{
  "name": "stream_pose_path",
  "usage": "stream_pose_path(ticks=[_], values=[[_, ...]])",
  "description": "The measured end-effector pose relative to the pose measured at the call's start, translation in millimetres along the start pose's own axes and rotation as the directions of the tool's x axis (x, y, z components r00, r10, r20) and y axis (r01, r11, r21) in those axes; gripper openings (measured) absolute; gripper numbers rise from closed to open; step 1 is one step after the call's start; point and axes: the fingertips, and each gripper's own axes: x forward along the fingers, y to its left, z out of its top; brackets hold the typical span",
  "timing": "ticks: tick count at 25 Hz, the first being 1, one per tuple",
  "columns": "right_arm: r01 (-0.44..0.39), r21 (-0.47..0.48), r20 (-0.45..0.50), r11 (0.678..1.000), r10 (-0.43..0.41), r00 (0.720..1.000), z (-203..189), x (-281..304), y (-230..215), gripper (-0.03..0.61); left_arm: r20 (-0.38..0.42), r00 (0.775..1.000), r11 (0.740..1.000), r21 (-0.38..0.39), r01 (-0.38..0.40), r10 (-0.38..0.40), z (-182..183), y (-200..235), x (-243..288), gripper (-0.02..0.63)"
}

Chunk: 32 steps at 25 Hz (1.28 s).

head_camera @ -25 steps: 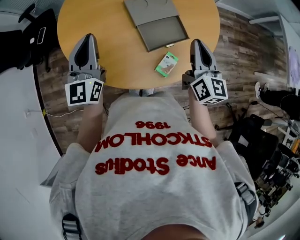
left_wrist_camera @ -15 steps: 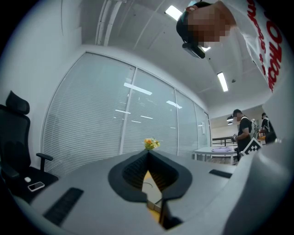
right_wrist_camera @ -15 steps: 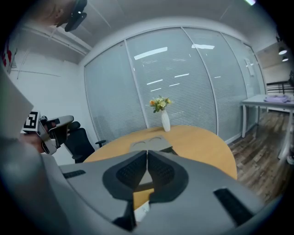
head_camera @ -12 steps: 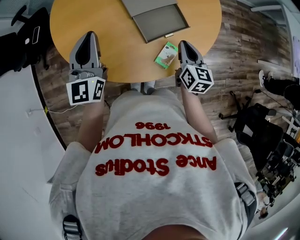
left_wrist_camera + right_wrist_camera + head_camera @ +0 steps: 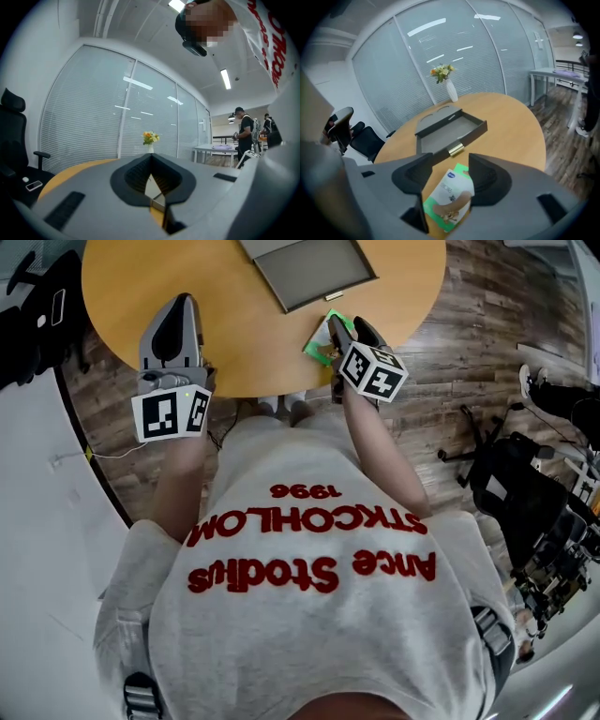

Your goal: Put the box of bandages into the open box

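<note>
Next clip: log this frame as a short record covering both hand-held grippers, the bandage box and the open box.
left hand-held gripper: jaws together, empty
right hand-held gripper: jaws just been opening, apart around bandage box, not pressing
bandage box: lying on table, outside open box
open box: empty, lid open

Green-white bandage box (image 5: 449, 196), grey open box (image 5: 445, 132), orange table (image 5: 513, 123).

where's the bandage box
In the head view the bandage box lies on the table just below the open grey box, between the right hand-held gripper's jaws, which have just been opening.
</note>
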Motion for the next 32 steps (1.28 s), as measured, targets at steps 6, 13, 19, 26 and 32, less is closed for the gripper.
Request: stream_pose_path(ticks=[6,13,19,26,32], values=[[0.072,0.062,-0.092,0.996,-0.066,0.994,-26,14,-9,0.314,-0.026,0.999,1.000,-0.007,0.029,-0.029,-10,-9,3,-0.002],[0.124,0.049,-0.144,0.991,-0.116,0.983,-39,19,-14,0.339,-0.050,0.998,0.999,-0.004,0.034,-0.034,-18,-11,3,-0.002],[0.055,-0.037,-0.191,0.998,-0.061,0.980,-42,32,-4,0.337,-0.056,0.998,1.000,-0.007,0.022,-0.023,-20,-10,1,-0.002],[-0.098,-0.260,-0.300,0.961,0.017,0.954,-54,41,25,0.337,-0.058,0.998,1.000,-0.011,0.006,-0.006,-22,-7,-1,-0.002],[-0.178,-0.432,-0.361,0.884,0.011,0.932,-63,46,42,0.337,-0.056,0.998,1.000,-0.009,-0.003,0.003,-20,-8,-2,-0.002]])
